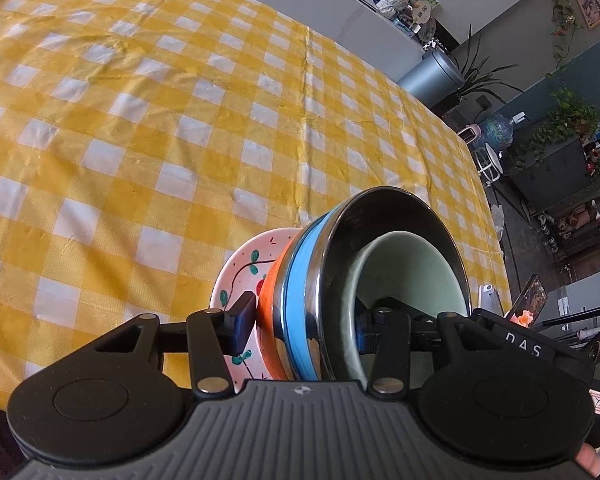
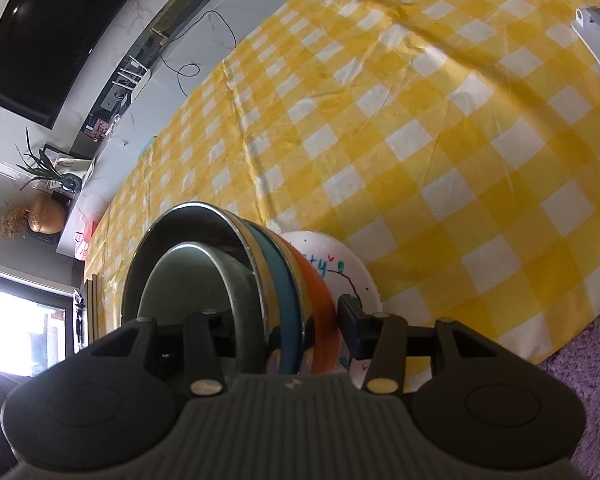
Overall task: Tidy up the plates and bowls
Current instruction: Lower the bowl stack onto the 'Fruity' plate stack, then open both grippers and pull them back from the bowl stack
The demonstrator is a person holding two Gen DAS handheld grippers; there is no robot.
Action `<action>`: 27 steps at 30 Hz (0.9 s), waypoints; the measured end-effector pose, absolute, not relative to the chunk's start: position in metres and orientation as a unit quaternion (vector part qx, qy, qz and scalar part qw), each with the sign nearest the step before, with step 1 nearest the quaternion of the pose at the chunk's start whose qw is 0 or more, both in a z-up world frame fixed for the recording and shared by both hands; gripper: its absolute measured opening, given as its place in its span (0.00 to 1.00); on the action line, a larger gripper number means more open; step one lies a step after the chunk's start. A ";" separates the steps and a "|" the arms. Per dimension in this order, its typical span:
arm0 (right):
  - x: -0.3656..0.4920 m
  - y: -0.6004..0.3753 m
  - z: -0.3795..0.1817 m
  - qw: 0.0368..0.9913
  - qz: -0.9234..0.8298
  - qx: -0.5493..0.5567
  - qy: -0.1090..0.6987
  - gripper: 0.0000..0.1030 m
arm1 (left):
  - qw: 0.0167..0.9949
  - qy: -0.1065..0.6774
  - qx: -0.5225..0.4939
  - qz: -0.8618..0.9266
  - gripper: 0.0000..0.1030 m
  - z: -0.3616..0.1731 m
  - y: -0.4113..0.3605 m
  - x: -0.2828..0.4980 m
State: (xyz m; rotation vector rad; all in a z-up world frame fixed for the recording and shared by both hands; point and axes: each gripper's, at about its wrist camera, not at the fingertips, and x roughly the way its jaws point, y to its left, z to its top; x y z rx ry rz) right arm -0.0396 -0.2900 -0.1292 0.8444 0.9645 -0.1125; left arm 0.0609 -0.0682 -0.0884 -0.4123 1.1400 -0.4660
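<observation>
Both grippers, left and right, sit half-open, clamped on the same tilted stack. Any uneven squeeze could slide the bowls onto the worktop.

A table is covered by a yellow-and-white checked cloth, which is creased along several fold lines and hangs over the near edge. On the cloth a stack of dishes is seen close to the near edge: a white painted plate lies at the bottom, and nested bowls are carried on it, so only the plate can be said to rest on the cloth. In the right wrist view the plate is shown just inside the cloth's edge, and a white object lies on the cloth far off at the right. A purple carpet is seen below the table edge.
</observation>
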 end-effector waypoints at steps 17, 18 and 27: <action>-0.053 -0.264 -0.087 0.871 -0.068 0.265 0.407 0.74 | 0.873 0.425 -0.097 -0.220 0.71 -0.036 -0.055 0.029; -0.056 -0.261 -0.083 0.879 -0.063 0.253 0.399 0.74 | 0.877 0.418 -0.087 -0.219 0.71 -0.033 -0.054 0.025; -0.094 -0.225 -0.049 0.932 -0.010 0.164 0.323 0.75 | 0.921 0.323 0.017 -0.215 0.68 -0.005 -0.034 -0.033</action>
